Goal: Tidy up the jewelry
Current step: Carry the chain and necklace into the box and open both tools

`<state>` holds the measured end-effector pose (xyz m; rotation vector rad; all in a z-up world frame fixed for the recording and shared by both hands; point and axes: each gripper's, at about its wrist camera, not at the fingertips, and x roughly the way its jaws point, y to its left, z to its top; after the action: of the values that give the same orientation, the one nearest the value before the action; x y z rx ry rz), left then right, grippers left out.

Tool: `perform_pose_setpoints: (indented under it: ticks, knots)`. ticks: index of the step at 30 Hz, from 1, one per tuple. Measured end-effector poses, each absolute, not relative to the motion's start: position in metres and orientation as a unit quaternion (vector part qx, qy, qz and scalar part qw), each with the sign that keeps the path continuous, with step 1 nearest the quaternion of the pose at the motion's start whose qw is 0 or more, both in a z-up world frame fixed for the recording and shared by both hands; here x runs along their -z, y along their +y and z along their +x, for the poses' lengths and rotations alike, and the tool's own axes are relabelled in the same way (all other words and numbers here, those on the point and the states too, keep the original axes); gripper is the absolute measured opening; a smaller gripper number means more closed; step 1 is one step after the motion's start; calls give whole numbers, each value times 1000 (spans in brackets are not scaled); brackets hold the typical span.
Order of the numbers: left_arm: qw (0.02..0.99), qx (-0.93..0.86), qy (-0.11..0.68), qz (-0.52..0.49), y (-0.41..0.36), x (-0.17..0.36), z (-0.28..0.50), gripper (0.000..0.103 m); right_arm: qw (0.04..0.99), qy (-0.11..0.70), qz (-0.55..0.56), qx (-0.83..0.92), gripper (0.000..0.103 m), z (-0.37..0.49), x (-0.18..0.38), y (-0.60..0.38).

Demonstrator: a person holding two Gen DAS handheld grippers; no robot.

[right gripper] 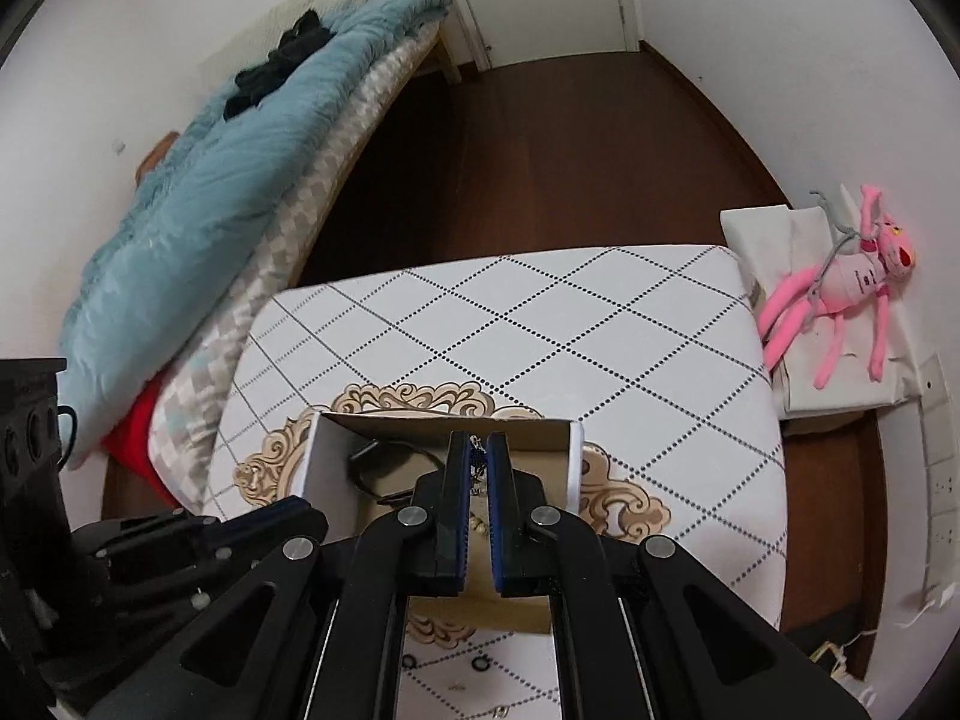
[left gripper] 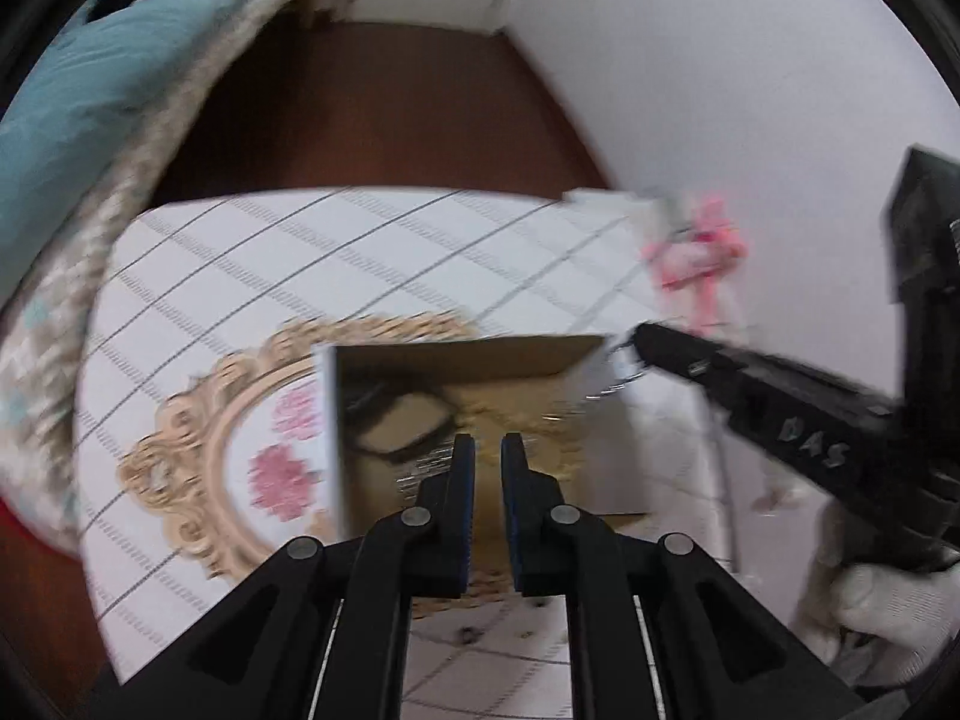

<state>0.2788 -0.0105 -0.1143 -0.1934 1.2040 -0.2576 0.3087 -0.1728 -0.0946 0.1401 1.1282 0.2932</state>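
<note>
We held the right gripper point(right gripper: 478, 468) over the open cardboard box point(right gripper: 441, 483) in the lower centre of the right wrist view, its blue-padded fingers drawn nearly together on a thin chain point(right gripper: 477, 461) that showed as a faint glint in the narrow gap between them; we judged it a necklace or bracelet, pinched near its top so the rest could hang down into the box, though it was too small to name surely. The box stood on an ornate gold-bordered mat point(right gripper: 624, 507) on the desk point(right gripper: 600, 324), whose white cloth carried a dotted diamond pattern, and it already held a dark looped cord or strap point(right gripper: 384, 465) on its left side and some small pale pieces point(right gripper: 477, 523) near the fingers. In the left wrist view, which was blurred, the left gripper point(left gripper: 487, 450) hovered low in the frame just before the same box point(left gripper: 468, 420), its jaws a little apart with nothing visibly between them, probably waiting beside the box to steady it. There the right gripper point(left gripper: 636, 339) reached in from the right edge with something silvery point(left gripper: 612, 369) dangling at its tip above the box's right corner. A pink plush toy point(right gripper: 852, 276) lay at the right edge, well apart from the work.
</note>
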Motion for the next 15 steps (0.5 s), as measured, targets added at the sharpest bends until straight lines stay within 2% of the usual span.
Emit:
perform_pose_setpoints:
  ticks: [1, 3, 5, 6, 7, 9, 11, 12, 13, 14, 15]
  knots:
    - [810, 102, 572, -84, -8, 119, 282, 10, 831, 537, 59, -134, 6, 314, 100, -170]
    - [809, 72, 579, -71, -3, 126, 286, 24, 825, 551, 32, -125, 6, 322, 110, -163]
    - [819, 55, 567, -66, 3, 127, 286, 56, 816, 565, 21, -117, 6, 327, 119, -159]
    - [824, 46, 562, -57, 5, 126, 285, 61, 816, 567, 14, -113, 9, 327, 121, -158]
    - [831, 38, 553, -45, 7, 124, 284, 63, 817, 567, 5, -105, 14, 327, 122, -158]
    - [836, 26, 547, -26, 8, 123, 283, 72, 821, 563, -2, -98, 46, 326, 122, -159]
    - [842, 13, 540, -16, 11, 124, 283, 86, 825, 559, -8, -88, 58, 322, 121, -161]
    - [845, 10, 535, -12, 13, 124, 281, 90, 827, 557, -13, -82, 58, 320, 120, -162]
    - [847, 8, 532, -11, 14, 125, 279, 99, 829, 553, -18, -76, 58, 317, 119, -163]
    - [847, 5, 531, -12, 14, 126, 279, 103, 831, 551, -27, -66, 62, 311, 120, -165]
    - [848, 4, 530, -13, 16, 127, 277, 103, 832, 550, -31, -59, 75, 307, 119, -165]
